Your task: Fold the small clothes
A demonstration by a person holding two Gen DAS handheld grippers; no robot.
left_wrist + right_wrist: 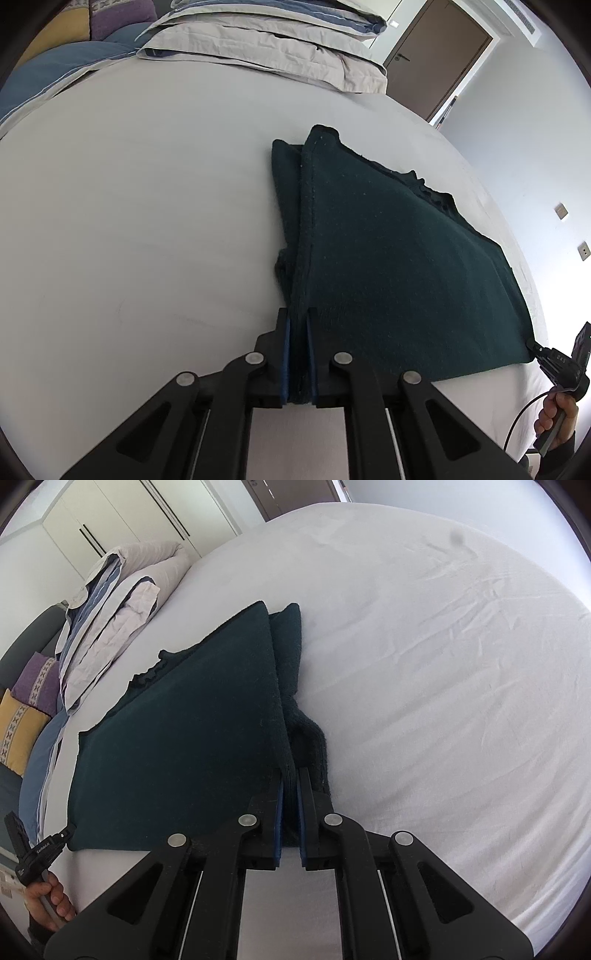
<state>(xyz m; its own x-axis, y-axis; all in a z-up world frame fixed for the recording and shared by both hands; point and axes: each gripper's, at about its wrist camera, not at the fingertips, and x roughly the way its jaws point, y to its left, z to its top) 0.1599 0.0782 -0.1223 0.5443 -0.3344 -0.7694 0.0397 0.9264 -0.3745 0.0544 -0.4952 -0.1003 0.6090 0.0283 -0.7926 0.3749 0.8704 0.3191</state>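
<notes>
A dark green knitted garment (388, 266) lies on the white bed sheet (147, 221), its top layer lifted and stretched between both grippers. My left gripper (297, 317) is shut on the garment's near left corner, several fabric layers between its blue pads. My right gripper (290, 779) is shut on the garment's (184, 731) near right corner. Each gripper also shows in the other view: the right one (535, 349) at the garment's far corner, the left one (61, 836) likewise. A folded lower layer sticks out beyond the lifted edge.
A folded grey and blue duvet (266, 44) lies at the head of the bed, also in the right wrist view (110, 627). Purple and yellow cushions (26, 709) sit beyond it. A brown door (436, 62) and white wardrobe (110, 520) stand behind. White sheet (443, 664) stretches to the right.
</notes>
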